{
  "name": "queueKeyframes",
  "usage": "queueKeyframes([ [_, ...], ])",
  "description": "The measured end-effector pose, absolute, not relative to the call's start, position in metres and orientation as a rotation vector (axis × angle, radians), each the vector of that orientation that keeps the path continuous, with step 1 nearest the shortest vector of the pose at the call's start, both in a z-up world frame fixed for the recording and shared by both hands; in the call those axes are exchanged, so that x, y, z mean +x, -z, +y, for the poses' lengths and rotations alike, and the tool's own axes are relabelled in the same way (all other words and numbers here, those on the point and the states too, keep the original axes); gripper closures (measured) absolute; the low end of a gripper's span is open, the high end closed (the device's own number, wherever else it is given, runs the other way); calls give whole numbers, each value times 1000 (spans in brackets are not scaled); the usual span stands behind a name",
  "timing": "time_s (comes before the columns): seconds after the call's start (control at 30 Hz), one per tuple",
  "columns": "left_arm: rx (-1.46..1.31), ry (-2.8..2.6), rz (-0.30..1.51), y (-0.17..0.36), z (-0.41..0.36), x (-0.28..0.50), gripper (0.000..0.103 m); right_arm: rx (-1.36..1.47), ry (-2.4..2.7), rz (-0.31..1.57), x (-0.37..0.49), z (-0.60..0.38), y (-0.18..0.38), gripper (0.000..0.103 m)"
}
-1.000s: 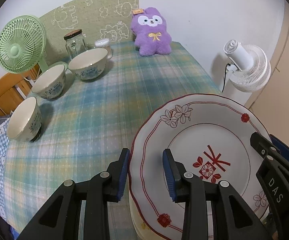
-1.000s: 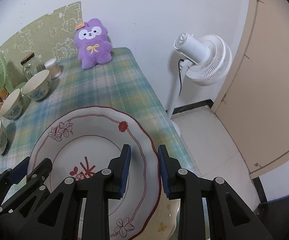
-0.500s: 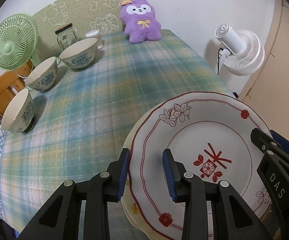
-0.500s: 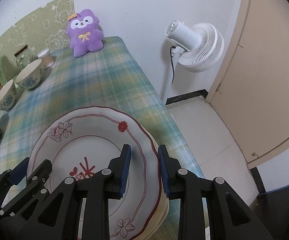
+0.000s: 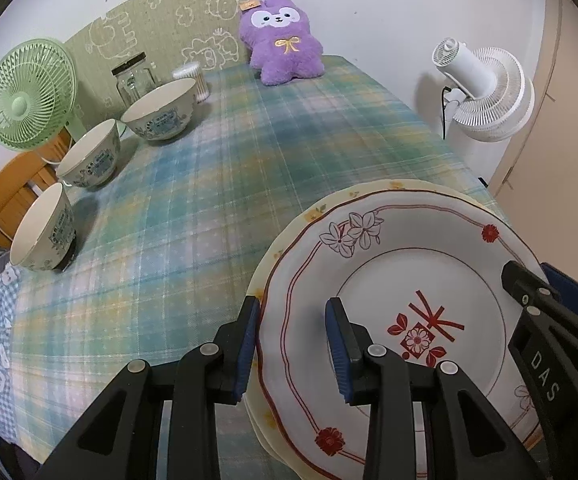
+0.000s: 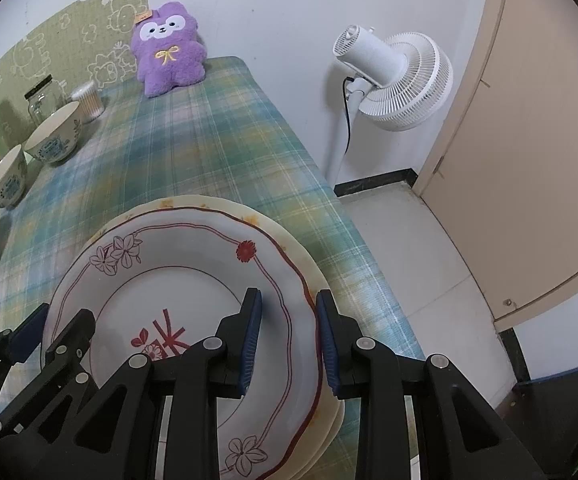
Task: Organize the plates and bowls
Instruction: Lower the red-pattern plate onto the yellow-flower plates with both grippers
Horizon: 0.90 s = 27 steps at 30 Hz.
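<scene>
A white plate with red trim and flowers [image 5: 401, 264] [image 6: 177, 264] lies on top of a cream plate with yellow flowers [image 5: 329, 206] [image 6: 193, 202] at the near right of the table. My left gripper [image 5: 292, 346] straddles the red-trimmed plate's left rim, jaws apart around it. My right gripper [image 6: 287, 338] straddles its right rim the same way. Three cream bowls with blue patterns [image 5: 161, 114] [image 5: 91, 158] [image 5: 43, 236] stand along the table's left side.
A purple plush toy [image 5: 283, 40], a glass jar [image 5: 131, 80] and a cotton-swab container [image 5: 193, 76] sit at the back. A green fan [image 5: 29, 92] stands back left, a white floor fan [image 6: 393, 76] right of the table. The checked tablecloth [image 5: 229, 168] ends near the plates.
Both grippers have lowered the red-trimmed plate onto the cream plate, which now shows beneath its far rim. The jaws look about as wide apart as before.
</scene>
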<state>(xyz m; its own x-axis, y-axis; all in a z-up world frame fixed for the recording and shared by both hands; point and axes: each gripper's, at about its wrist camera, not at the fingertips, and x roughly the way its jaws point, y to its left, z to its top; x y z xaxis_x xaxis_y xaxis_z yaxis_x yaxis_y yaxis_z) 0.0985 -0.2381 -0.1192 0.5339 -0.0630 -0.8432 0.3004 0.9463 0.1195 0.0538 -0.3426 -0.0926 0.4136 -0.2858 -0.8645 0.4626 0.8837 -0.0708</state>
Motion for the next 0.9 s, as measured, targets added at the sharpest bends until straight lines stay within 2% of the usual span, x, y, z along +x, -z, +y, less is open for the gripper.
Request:
queueKeyframes([
  [0.5, 310, 212, 974, 123, -243, 97, 69, 145, 484, 1071, 60, -339, 95, 67],
  [0.6, 308, 223, 976, 124, -244, 97, 62, 148, 467, 1076, 61, -338, 96, 60],
  [0.7, 305, 226, 975, 124, -244, 97, 61, 164, 444, 1078, 61, -339, 96, 49],
  [0.77, 293, 230, 981, 123, -243, 98, 61, 166, 435, 1075, 60, -338, 95, 38],
  [0.9, 251, 240, 1012, 120, -238, 102, 52, 168, 410, 1066, 60, -335, 88, 34],
])
